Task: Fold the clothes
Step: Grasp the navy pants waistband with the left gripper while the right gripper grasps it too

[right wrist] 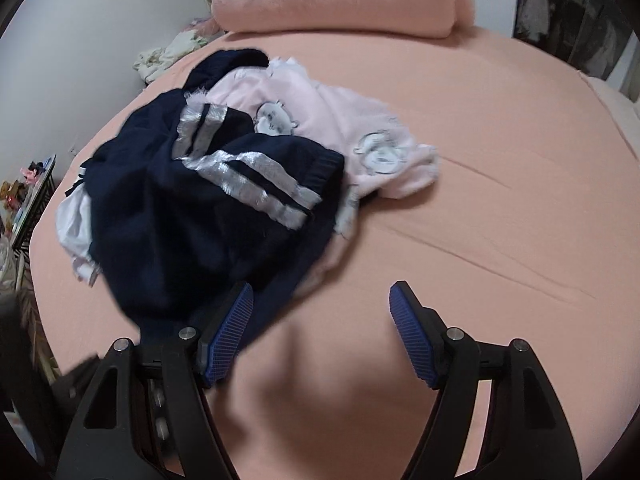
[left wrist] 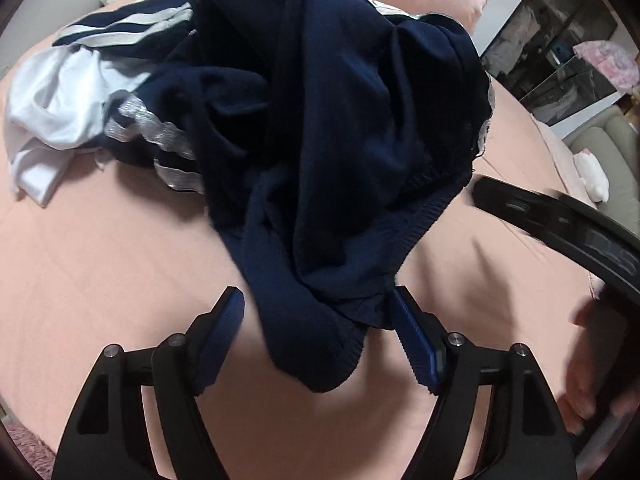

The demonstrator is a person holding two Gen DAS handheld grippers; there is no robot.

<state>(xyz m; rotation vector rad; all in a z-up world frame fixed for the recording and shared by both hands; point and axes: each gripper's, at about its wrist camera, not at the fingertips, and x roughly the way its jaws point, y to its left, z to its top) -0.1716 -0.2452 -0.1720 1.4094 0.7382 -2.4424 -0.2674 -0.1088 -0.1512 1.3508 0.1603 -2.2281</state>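
Peach-pink sheeting covers the bed (right wrist: 500,184), lightly creased at 3 o'clock in the right wrist view, with a plush pink bolster pillow (right wrist: 340,0) lying across the head at 12 o'clock. A pale wall rises at 10 o'clock, and a crumpled cream cloth (right wrist: 168,56) sits at the bed's edge beneath it. Cluttered shelving (left wrist: 560,32) fills the room's corner at 2 o'clock in the left wrist view, with a cushioned seat below it at 3 o'clock.

On the bed lies a heap of clothes: a navy garment (right wrist: 192,216) with silver-white stripes on top, a white garment (left wrist: 60,112) poking out at 9 o'clock, and a pale pink printed top (right wrist: 344,128) spread beside the heap toward 1 o'clock.

From the left wrist, the left gripper (left wrist: 316,312) stands with jaws wide, a hanging fold of the navy cloth between the blue pads; the right-hand pad touches its hem, but neither pad presses it. The right gripper (right wrist: 322,308) also stands spread apart over bare sheet, its left pad at the navy cloth's edge and nothing clamped.
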